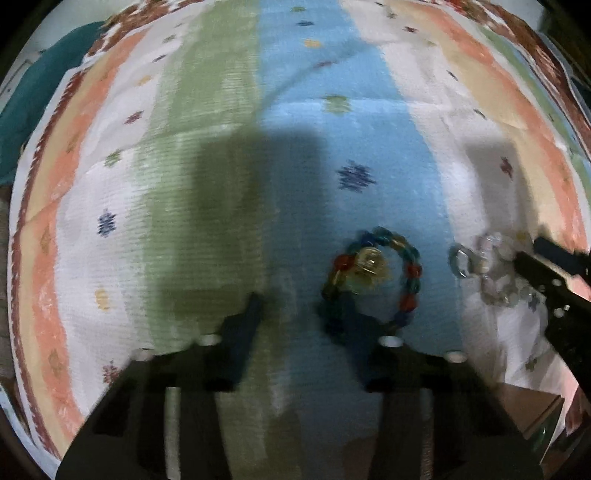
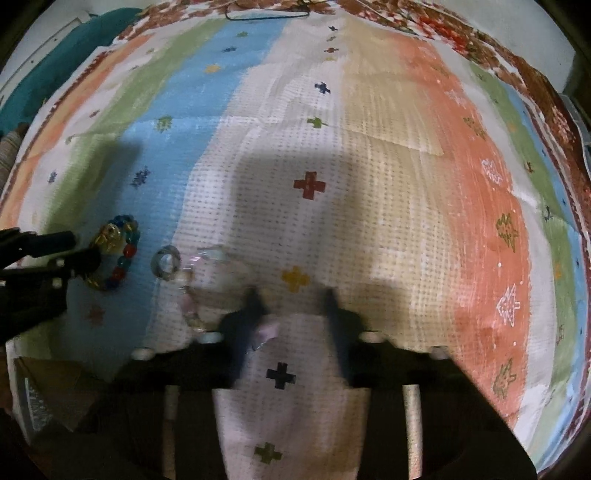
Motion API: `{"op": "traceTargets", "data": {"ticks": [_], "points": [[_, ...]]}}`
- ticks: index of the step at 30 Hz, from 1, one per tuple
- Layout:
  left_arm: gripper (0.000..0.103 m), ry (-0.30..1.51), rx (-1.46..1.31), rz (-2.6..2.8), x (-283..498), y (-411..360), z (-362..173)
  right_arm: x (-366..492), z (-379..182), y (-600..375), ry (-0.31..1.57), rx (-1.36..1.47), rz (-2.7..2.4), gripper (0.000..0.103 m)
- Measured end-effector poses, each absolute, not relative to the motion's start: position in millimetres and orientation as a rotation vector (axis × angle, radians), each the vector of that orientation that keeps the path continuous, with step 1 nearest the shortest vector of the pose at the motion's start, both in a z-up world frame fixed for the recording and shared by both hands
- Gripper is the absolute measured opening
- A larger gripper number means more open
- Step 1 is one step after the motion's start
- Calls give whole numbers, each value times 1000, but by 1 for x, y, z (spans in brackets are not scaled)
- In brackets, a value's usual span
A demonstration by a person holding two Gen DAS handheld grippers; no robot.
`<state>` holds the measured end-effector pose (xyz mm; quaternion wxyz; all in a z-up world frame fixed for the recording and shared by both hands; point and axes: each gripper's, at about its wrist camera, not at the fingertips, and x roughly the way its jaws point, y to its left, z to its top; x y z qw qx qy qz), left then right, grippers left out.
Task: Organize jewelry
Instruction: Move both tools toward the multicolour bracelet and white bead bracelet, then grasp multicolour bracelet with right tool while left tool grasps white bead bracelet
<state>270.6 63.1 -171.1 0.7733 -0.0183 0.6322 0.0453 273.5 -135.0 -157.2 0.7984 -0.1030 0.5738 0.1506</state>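
A multicoloured bead bracelet (image 1: 373, 273) lies on the striped cloth (image 1: 207, 110) with a gold piece (image 1: 369, 262) inside its ring. My left gripper (image 1: 301, 306) is open, its right finger tip touching or overlapping the bracelet's near-left side. A silver ring (image 1: 461, 260) and a clear, pale pink bead bracelet (image 1: 498, 269) lie to the right. In the right wrist view my right gripper (image 2: 293, 299) is open, its left finger beside the pale bracelet (image 2: 194, 295). The silver ring (image 2: 166, 263) and the coloured bracelet (image 2: 120, 254) lie at the left.
The striped cloth (image 2: 369, 147) covers the whole surface. A teal fabric (image 1: 40, 96) lies past its far left edge. A cardboard box corner (image 1: 532, 410) sits at the near right in the left wrist view. A thin dark cord (image 2: 266, 15) lies at the far edge.
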Motion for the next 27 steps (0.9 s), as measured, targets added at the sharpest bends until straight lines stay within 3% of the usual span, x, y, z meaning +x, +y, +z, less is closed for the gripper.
{"op": "traceTargets", "data": {"ticks": [1,2,5,27], "points": [[24,1371,-53,100,270,67,-171,273,-157,-135,1237,-208,336,12],[17,1369,-68,102,270,72,-171,273,-157,-135,1236,-204,342,11],[9,1366,-122,89,267,80,-168,270,-156,-134,1223,-216,350,10],[9,1211,-126,20,247,68,-94,242,-88,-132,1083,-133,441,9]]}}
